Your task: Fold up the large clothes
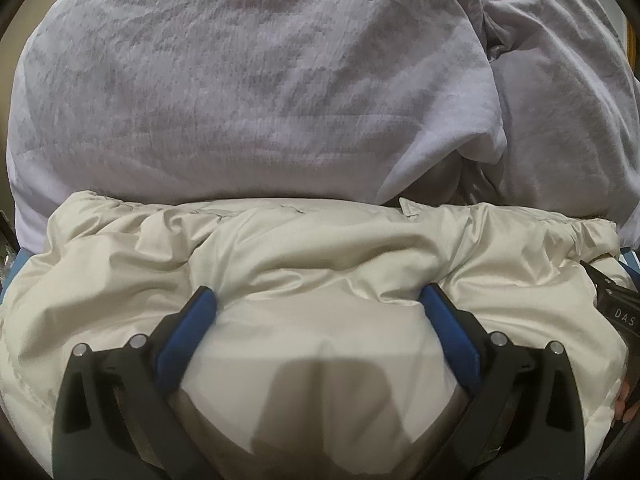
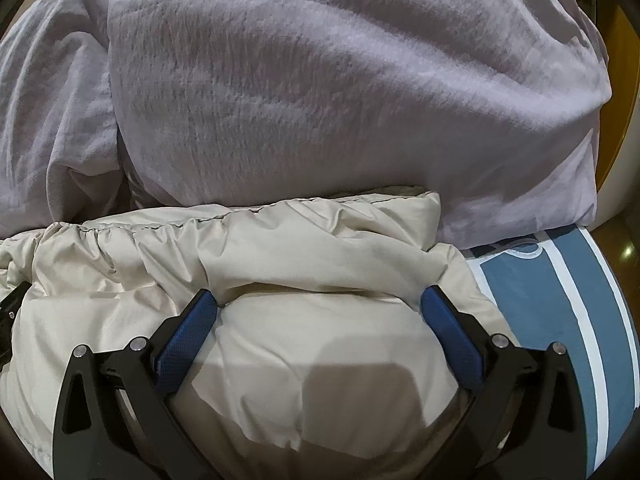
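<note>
A cream puffy jacket (image 1: 320, 248) lies bunched across the near half of the left wrist view and also fills the lower left of the right wrist view (image 2: 248, 256). My left gripper (image 1: 318, 300) is open, its blue pads pressed down onto a bulge of the jacket. My right gripper (image 2: 318, 300) is open too, resting on the jacket near its right end. The right gripper's black body (image 1: 616, 300) shows at the right edge of the left wrist view. Neither gripper pinches fabric.
A big heap of lavender-grey bedding (image 1: 260, 80) lies just behind the jacket, also in the right wrist view (image 2: 340, 80). A blue sheet with white stripes (image 2: 560, 312) covers the surface at the right. A wooden frame (image 2: 616, 80) stands at the far right.
</note>
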A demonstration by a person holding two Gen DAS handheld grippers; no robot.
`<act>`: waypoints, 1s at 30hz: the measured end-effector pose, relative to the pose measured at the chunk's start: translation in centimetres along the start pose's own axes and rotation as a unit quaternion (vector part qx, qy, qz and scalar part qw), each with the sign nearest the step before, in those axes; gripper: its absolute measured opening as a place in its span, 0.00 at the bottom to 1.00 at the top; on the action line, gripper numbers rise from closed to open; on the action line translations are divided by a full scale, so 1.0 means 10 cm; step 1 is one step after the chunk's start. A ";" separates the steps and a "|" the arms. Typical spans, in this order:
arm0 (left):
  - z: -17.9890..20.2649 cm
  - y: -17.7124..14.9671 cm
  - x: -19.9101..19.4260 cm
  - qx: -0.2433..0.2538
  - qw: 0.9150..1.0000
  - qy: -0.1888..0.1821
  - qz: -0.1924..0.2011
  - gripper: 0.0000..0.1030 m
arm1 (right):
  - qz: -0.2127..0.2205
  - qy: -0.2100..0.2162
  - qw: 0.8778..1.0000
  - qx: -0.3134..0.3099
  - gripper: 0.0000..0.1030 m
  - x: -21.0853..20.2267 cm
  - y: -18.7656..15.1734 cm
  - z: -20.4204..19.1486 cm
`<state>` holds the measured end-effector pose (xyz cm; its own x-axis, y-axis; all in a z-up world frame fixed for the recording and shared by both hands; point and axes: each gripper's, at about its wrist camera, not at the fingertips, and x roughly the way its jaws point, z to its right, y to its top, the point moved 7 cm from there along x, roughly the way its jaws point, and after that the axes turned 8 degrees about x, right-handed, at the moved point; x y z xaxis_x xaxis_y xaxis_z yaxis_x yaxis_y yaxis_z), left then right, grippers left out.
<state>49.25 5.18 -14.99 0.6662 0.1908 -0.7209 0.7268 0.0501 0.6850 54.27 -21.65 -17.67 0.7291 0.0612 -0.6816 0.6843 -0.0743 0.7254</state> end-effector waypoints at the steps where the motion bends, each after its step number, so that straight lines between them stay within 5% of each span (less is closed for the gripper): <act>1: 0.00 -0.01 0.01 -0.001 1.000 -0.001 0.000 0.98 | 0.000 0.000 1.000 0.000 0.99 0.00 0.00 0.00; 12: -0.16 -0.04 -0.02 -0.006 1.000 -0.004 -0.023 0.98 | -0.028 0.008 1.000 0.003 0.99 0.10 0.05 0.07; 21: -0.57 -0.26 -0.89 -0.012 1.000 0.011 -0.005 0.98 | -0.034 -0.009 0.998 0.058 0.99 -0.56 0.01 0.61; 30: -1.32 -0.86 -1.46 -0.078 0.995 0.047 -0.035 0.98 | -0.100 0.000 0.978 0.182 0.99 -0.74 -0.50 1.29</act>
<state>31.02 14.95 -8.98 0.5916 0.2720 -0.7590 0.7305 0.2174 0.6473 45.31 -34.55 -17.49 0.5804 0.1118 -0.8066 0.7663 -0.4102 0.4945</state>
